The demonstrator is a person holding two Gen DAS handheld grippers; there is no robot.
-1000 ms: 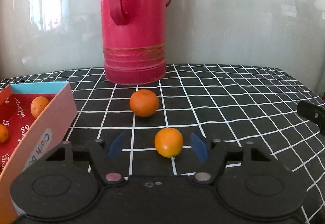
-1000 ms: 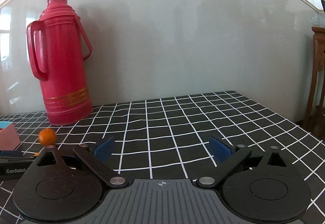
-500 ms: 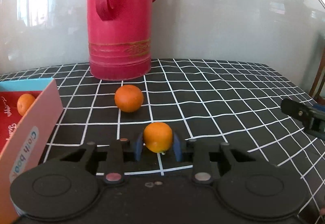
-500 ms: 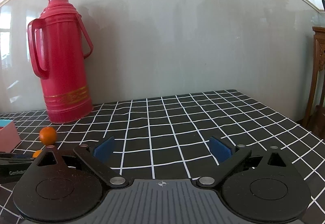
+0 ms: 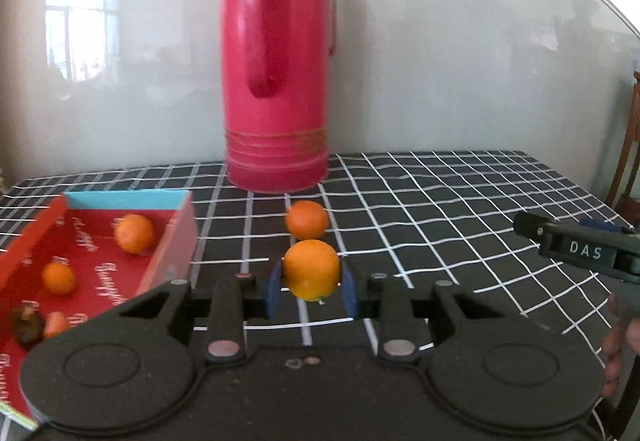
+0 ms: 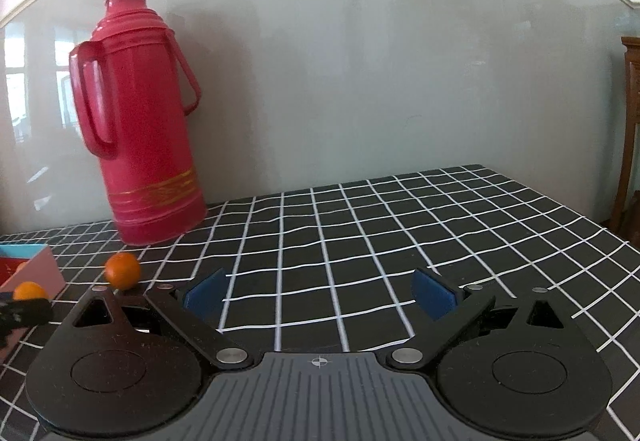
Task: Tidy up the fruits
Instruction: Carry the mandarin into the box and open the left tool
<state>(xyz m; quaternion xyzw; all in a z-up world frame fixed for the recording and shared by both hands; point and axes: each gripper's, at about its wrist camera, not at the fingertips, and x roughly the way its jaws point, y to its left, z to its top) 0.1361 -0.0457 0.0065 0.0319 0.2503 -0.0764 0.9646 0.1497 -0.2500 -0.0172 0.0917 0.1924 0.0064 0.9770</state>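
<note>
The left gripper (image 5: 311, 291) is clamped on an orange (image 5: 311, 270), its blue pads (image 5: 273, 291) pressing the fruit's two flanks, and the fruit looks lifted clear of the checked tablecloth (image 5: 440, 209). Just beyond the held fruit a second orange (image 5: 306, 219) sits loose on the cloth, and farther ahead stands the red thermos (image 5: 276, 73). Off to the gripper's left lies the open red-lined box (image 5: 176, 233) with two oranges (image 5: 134, 233) already inside, along with some smaller bits too blurred to name.

The right gripper (image 6: 320, 295) hangs to the right with its jaws wide apart and nothing between them.

The likely risk is in the carry — the pads meet a round, smooth skin over small patches, so a quick sideways swing could roll the fruit out. A low pass could also knock the box's near wall, or nudge the loose orange into rolling away.
</note>
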